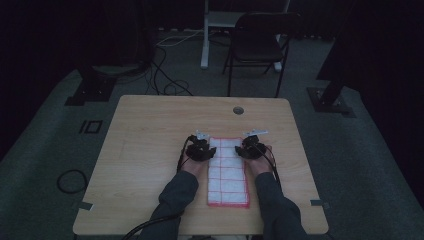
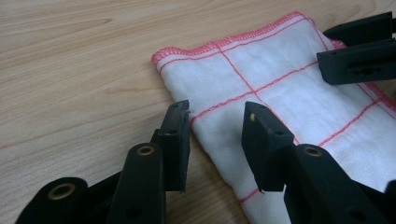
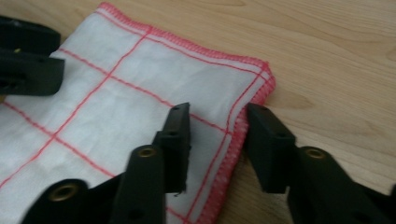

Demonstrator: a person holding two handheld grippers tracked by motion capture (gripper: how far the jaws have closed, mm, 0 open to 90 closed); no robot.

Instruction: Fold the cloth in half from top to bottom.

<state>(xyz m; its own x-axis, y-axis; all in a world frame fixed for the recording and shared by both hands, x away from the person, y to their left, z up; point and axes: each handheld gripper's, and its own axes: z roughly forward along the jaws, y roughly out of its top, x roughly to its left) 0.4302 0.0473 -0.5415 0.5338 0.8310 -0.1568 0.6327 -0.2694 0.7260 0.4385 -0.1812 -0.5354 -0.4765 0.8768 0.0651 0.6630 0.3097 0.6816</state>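
Though folded flat into a long strip, the white cloth [image 1: 228,172] with red grid lines looks soft, light and limp; likely to sag and unfold if lifted by one point; best taken at the two far corners together, jaws straddling the stitched red hem where the layers stack. Lies near the middle of the wooden table [image 1: 150,150], lengthwise away from the person, between both hands.

Left gripper [image 2: 215,123] open to a moderate gap, holding nothing; one jaw on bare wood just beside the cloth's folded edge, the other over the fabric, so the edge sits between them. Right gripper [image 3: 217,126] likewise parted and empty; straddling the red hem near the far corner.

From above: dim, but gives the whole layout, with left gripper [image 1: 200,148] and right gripper [image 1: 251,146] flanking the cloth's far end; jaw gaps too small to judge there. From the gripper views: hem stitching, layered fold and exact jaw placement, plus the opposite gripper's jaws at the frame edge; no sense of cloth length.
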